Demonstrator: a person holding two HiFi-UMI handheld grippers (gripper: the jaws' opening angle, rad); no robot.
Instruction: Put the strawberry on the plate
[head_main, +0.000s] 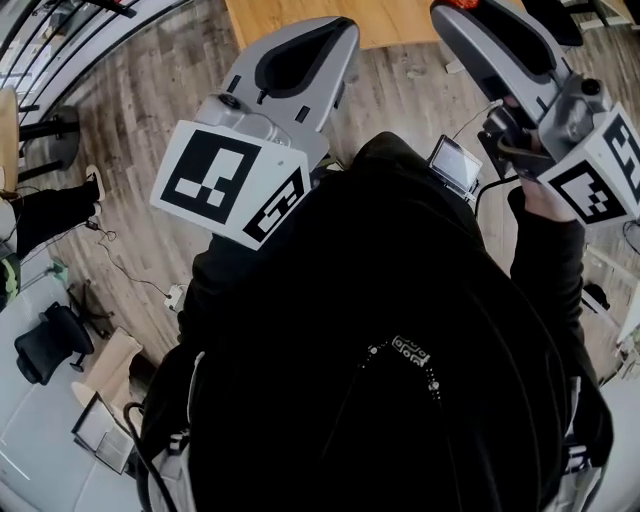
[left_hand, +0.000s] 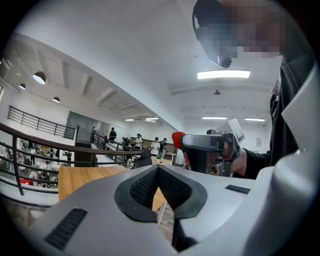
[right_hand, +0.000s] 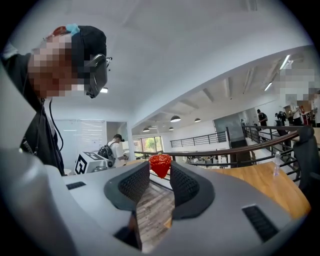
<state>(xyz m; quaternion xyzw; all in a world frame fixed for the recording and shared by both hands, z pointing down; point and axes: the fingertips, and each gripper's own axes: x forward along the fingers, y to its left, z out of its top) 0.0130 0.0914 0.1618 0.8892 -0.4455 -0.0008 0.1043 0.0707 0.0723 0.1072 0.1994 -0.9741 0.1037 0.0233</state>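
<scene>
A: What is met first, closest to the head camera?

B: A dark jacket (head_main: 400, 400), by which the lower frame is filled. A marker cube (head_main: 232, 185) is seen at ten o'clock from it, and a wooden table (head_main: 385, 20) at twelve.

A: How are the claws set?

B: The left gripper (left_hand: 158, 167) is pressed together at its tips, with nothing caught between them. The right gripper (right_hand: 160, 169) is pinched on the strawberry (right_hand: 160, 164), which is held right at the fingertips, touched by both pads and clear of any surface.

A: And the plate?

B: No plate is shown in any view, so the carry is judged to be under way and the placing not yet done.

A: How is this step best done?

B: The plate should be found before anything is lowered. Since the fruit is gripped only by the tips, the squeeze is best left unchanged: if tightened, the soft flesh may be bruised; if loosened, it may be dropped. The right gripper should be tilted down only over the plate, brought close to it, then opened gently. The left gripper is best held aside, at nine o'clock, so the path is not crossed.
</scene>
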